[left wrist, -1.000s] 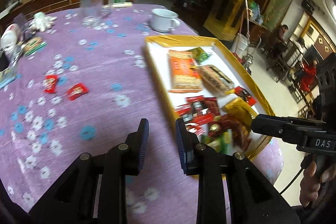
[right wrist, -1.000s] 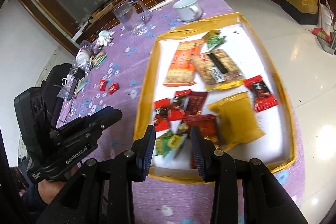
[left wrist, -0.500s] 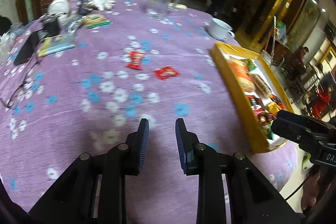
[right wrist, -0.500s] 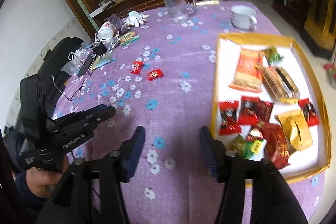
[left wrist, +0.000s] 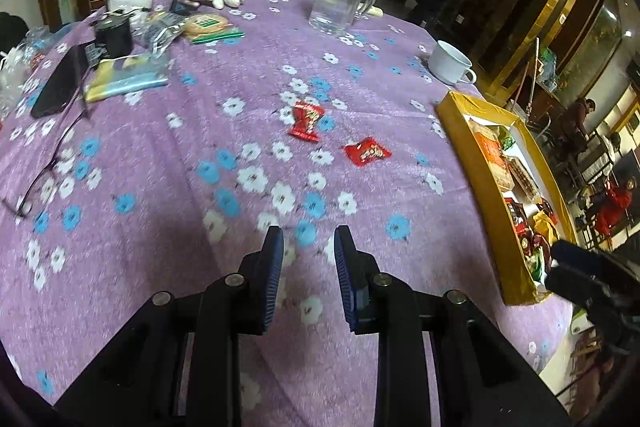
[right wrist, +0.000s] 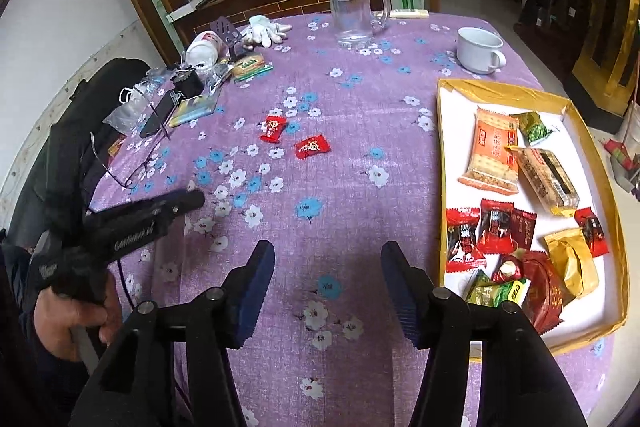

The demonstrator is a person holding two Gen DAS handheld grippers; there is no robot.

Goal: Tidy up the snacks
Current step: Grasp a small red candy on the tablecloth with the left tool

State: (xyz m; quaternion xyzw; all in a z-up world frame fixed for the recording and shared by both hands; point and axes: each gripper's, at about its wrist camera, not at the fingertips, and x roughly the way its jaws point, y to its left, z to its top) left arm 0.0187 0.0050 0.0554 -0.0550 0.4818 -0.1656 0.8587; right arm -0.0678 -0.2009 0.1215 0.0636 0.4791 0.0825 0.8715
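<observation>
Two red snack packets lie loose mid-table: one (left wrist: 306,119) (right wrist: 273,129) farther left, one (left wrist: 367,151) (right wrist: 312,147) nearer the tray. A gold-rimmed white tray (left wrist: 476,163) (right wrist: 441,163) on the right holds several snacks, among them an orange cracker pack (right wrist: 494,151). My left gripper (left wrist: 308,247) is empty, jaws a little apart, above the cloth in front of the packets; it also shows in the right wrist view (right wrist: 188,201). My right gripper (right wrist: 327,259) is open wide and empty, left of the tray.
A glass mug (right wrist: 356,13) and a white cup (right wrist: 478,51) stand at the back. A phone (left wrist: 60,83), glasses (left wrist: 44,171), gloves, a bottle and packets clutter the back left. The purple floral cloth (right wrist: 340,187) covers the round table; its edge drops off right of the tray.
Both grippers swung left from over the tray to the middle of the table. The right gripper's jaws opened much wider. The left jaws kept about the same gap.
</observation>
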